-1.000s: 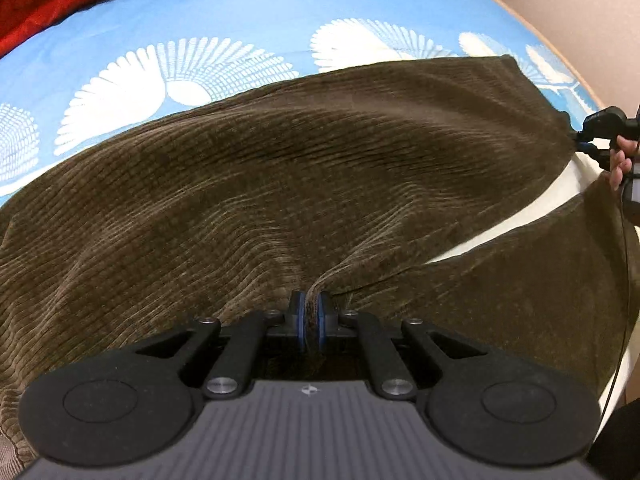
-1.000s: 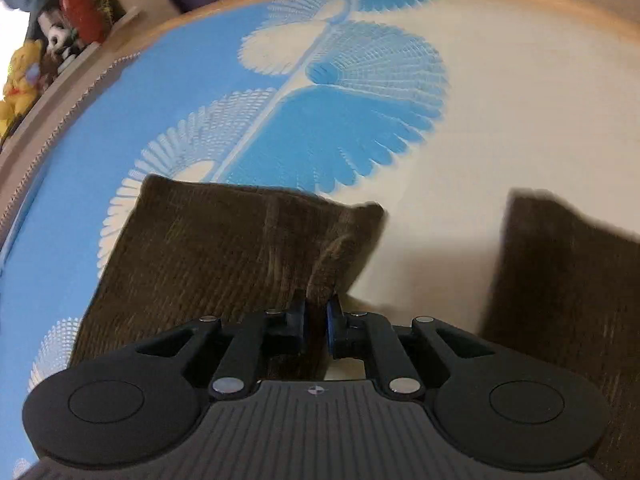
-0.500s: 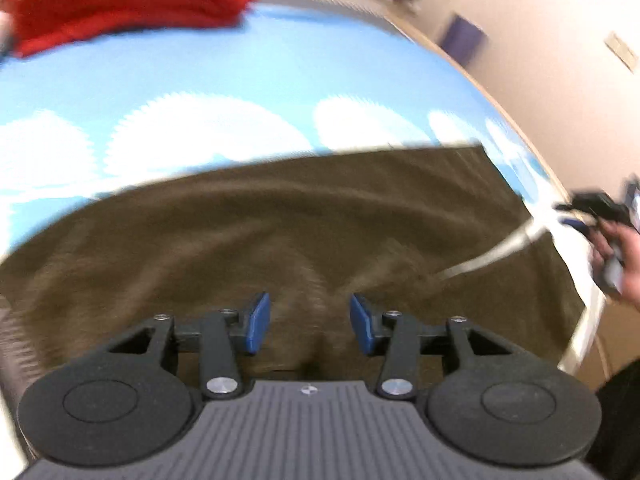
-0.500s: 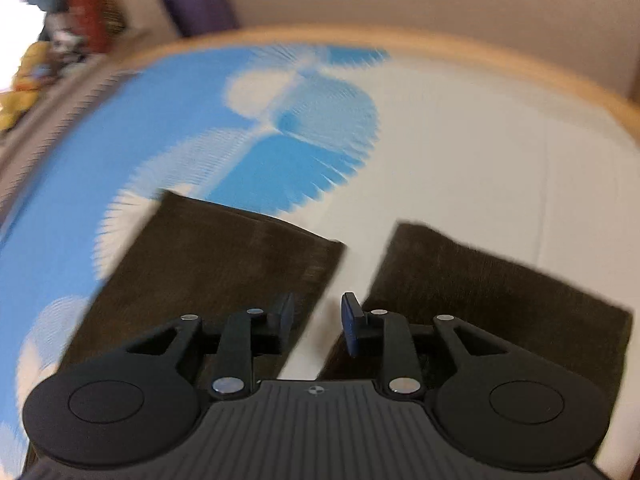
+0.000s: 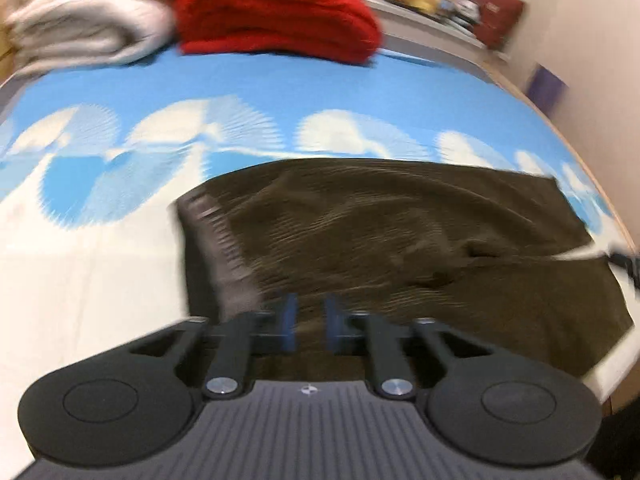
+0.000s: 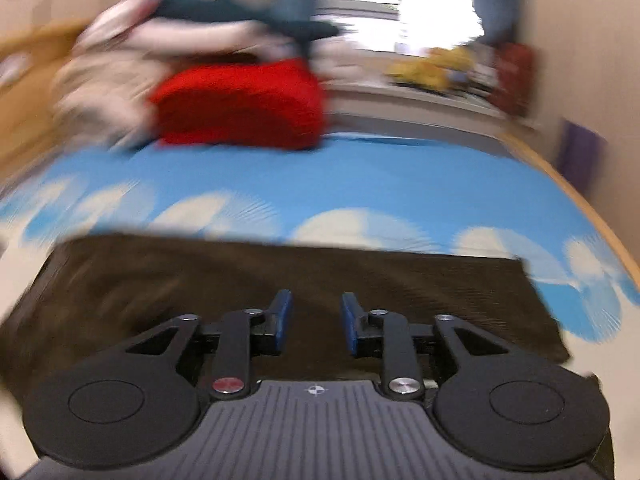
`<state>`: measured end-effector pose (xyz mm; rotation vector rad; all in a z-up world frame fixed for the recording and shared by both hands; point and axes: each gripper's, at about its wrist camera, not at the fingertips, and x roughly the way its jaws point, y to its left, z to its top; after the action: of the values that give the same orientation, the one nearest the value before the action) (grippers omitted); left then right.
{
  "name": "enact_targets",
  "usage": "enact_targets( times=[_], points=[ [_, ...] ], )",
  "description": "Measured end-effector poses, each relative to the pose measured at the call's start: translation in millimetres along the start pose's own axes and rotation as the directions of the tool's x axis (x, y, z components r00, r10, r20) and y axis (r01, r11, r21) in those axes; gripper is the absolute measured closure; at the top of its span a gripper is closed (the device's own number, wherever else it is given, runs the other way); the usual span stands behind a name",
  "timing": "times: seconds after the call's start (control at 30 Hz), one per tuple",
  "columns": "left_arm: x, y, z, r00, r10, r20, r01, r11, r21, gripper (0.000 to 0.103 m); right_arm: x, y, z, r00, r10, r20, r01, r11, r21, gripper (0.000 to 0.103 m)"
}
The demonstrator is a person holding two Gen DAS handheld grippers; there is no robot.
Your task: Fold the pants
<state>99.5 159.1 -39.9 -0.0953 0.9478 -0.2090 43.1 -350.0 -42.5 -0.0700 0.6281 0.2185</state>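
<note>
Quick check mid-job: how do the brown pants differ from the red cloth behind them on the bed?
The brown pants lie spread out flat and wrinkled, not yet folded; the red cloth is folded into a thick stack. The pants are dark and ribbed; the red cloth is bright. The pants lie near the camera; the red cloth sits at the far end beside a cream pile. Both rest on the blue-and-white bed sheet.
</note>
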Motion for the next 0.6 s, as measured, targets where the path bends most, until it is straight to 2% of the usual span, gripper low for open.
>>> enact_targets(
  times=[0.1,0.17,0.23,0.33,0.4,0.5,0.6],
  points=[
    [0,32,-19,0.999,0.020,-0.039,-0.024,0.995,-0.093,0.096,3,41,-22,0.994,0.082,-0.073,-0.091,0.988,-0.128,0.079],
    [1,51,-25,0.998,0.040,-0.057,-0.047,0.990,-0.136,0.096,-1,67,-35,0.986,0.126,-0.110,-0.148,0.963,-0.224,0.079],
    [8,64,-33,0.993,0.039,-0.107,-0.057,0.984,-0.169,0.090,-5,85,-44,0.974,0.172,-0.146,-0.206,0.940,-0.271,0.079],
    [23,72,-44,0.979,-0.006,-0.202,-0.033,0.982,-0.188,0.070,-11,115,-59,0.946,0.224,-0.235,-0.295,0.898,-0.328,0.077],
    [31,70,-46,0.974,0.025,-0.224,-0.063,0.985,-0.162,0.052,-7,131,-78,0.926,0.231,-0.297,-0.339,0.855,-0.392,0.073],
    [47,74,-46,0.966,0.060,-0.253,-0.104,0.981,-0.164,0.048,4,145,-98,0.912,0.196,-0.361,-0.360,0.804,-0.473,0.070],
    [64,77,-44,0.956,0.051,-0.289,-0.110,0.975,-0.191,0.045,15,157,-112,0.901,0.170,-0.399,-0.378,0.757,-0.533,0.070]
  ],
)
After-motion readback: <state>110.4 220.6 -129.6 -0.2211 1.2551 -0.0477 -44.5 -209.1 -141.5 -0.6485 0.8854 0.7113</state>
